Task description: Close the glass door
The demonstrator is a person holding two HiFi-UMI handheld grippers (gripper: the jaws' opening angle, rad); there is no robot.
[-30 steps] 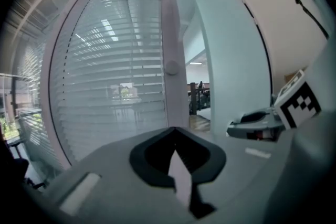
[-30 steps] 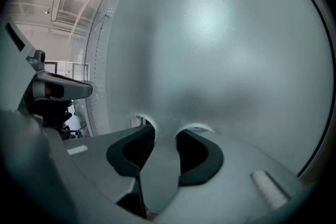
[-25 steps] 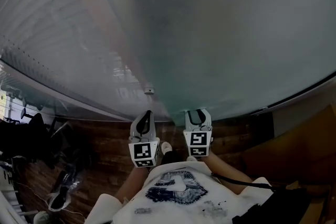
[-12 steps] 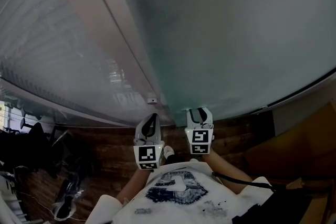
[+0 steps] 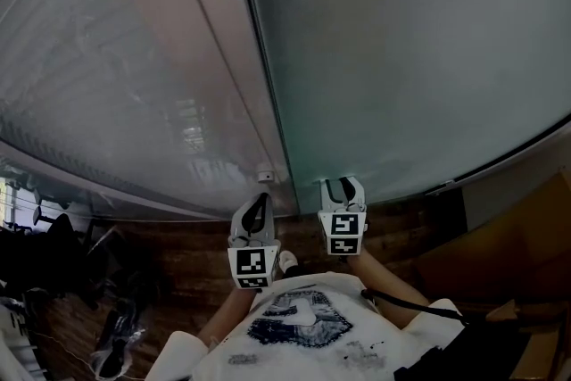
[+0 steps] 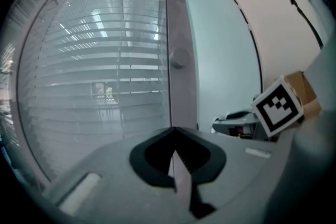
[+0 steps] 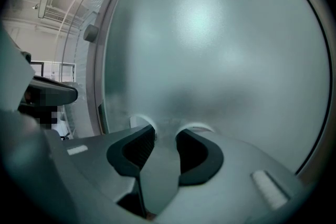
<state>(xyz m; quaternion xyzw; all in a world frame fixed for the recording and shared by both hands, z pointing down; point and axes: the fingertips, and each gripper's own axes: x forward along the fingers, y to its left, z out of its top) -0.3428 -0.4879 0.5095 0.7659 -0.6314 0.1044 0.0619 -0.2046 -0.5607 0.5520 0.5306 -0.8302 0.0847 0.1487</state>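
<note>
The frosted glass door fills the upper right of the head view, and its left edge runs down beside a pale upright frame post. My right gripper is open with nothing between its jaws. In the right gripper view the gripper has both tips against the frosted pane. My left gripper is shut and empty, just left of the door's edge and below a small round knob. In the left gripper view this gripper points at the post, with the knob higher up.
Left of the post is a glass panel with horizontal blinds behind it. Dark wooden floor lies below, with black chairs at far left. A brown box stands at right. My white shirt fills the bottom.
The door's edge and the frame post have shifted right in the head view and grown sharper. Both grippers moved slightly right with them, the right one still on the glass.
</note>
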